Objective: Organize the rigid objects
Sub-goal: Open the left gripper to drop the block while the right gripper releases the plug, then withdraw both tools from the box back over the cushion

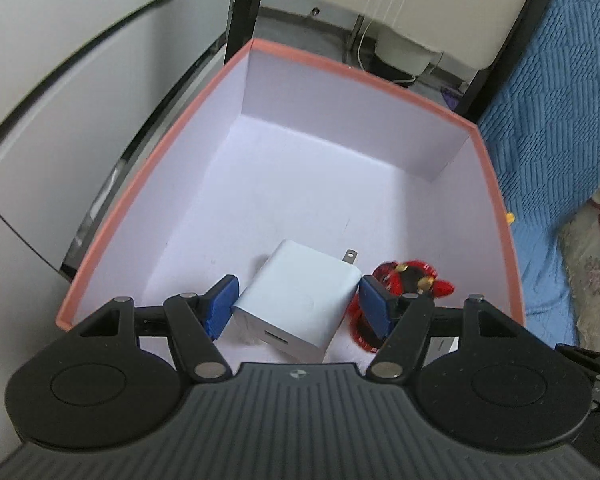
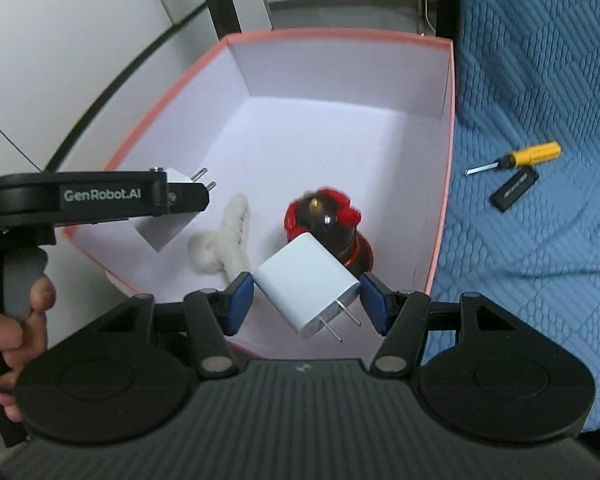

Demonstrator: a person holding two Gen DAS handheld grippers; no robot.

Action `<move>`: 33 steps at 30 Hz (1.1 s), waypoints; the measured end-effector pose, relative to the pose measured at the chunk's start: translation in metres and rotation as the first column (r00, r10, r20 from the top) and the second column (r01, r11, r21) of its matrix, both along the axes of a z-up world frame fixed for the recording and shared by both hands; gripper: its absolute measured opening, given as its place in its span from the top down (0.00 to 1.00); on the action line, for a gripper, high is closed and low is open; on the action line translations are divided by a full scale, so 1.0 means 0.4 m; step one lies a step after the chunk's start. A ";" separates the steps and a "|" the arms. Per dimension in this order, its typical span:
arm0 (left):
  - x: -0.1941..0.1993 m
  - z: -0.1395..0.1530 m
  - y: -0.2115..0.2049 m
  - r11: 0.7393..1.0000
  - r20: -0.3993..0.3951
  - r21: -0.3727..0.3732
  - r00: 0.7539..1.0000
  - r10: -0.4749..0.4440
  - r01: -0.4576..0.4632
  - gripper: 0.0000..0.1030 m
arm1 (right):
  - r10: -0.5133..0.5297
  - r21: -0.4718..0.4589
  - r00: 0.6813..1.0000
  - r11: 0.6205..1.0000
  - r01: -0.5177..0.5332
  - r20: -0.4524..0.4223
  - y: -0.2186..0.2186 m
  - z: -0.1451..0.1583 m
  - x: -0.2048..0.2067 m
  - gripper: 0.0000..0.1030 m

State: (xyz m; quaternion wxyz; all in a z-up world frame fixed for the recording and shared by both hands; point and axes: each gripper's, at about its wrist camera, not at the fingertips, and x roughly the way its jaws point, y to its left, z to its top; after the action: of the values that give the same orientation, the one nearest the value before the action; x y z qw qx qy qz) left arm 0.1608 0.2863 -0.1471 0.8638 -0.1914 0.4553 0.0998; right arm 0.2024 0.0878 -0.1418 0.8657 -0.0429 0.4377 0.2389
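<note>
I have a white charger in each hand, both hanging over the open pink box (image 2: 450,128), so the step in hand looks like setting them down inside. My left hand-held gripper (image 1: 296,300) has its blue pads pressed on the two sides of its charger (image 1: 296,304), prongs pointing away from me, socket face towards me. In the right wrist view this same charger juts out past the left gripper's black arm, above the near left part of the box.

My right hand-held gripper (image 2: 306,300) is about as wide apart as its charger (image 2: 306,284). The left pad touches the plug's corner; at the right pad I cannot tell whether there is contact or a thin gap. The plug sits skewed between the pads, prongs angled down towards me, so I judge the hold poor.

To do this well I would lower each charger close to the box floor before spreading the pads, and aim for bare floor rather than the red and black toy (image 2: 332,228) or the fluffy white clip (image 2: 224,240) lying there. The right plug hangs just over the toy, so I would shift it aside first.

Both chargers are smooth, hard white blocks with rounded edges and two metal prongs, likely slippery on a corner grip. A yellow screwdriver (image 2: 520,157) and a small black stick (image 2: 514,185) lie on the blue bedspread (image 2: 540,60) outside the box.
</note>
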 end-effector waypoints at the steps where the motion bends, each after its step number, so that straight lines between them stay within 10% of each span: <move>1: -0.001 -0.008 0.001 1.000 -0.008 0.000 1.000 0.001 -0.001 0.31 | -0.001 -0.001 1.000 1.000 0.001 -0.003 0.000 -0.009 -0.001 0.40; 12: 0.001 -0.016 0.000 1.000 -0.001 0.007 1.000 -0.005 0.005 0.30 | 0.001 0.040 1.000 0.999 -0.002 0.026 -0.014 0.006 -0.002 0.41; 33: -0.036 0.263 -0.164 0.996 0.275 0.069 0.959 -0.070 0.052 0.30 | -0.085 0.191 0.937 0.981 0.020 0.339 -0.205 0.272 -0.081 0.41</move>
State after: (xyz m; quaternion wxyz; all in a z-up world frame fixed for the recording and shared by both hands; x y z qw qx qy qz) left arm 0.1464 0.2208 -0.0419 0.9271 -0.1628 0.3322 0.0593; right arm 0.1699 0.0058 -0.0331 0.9353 0.0078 0.2561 0.2440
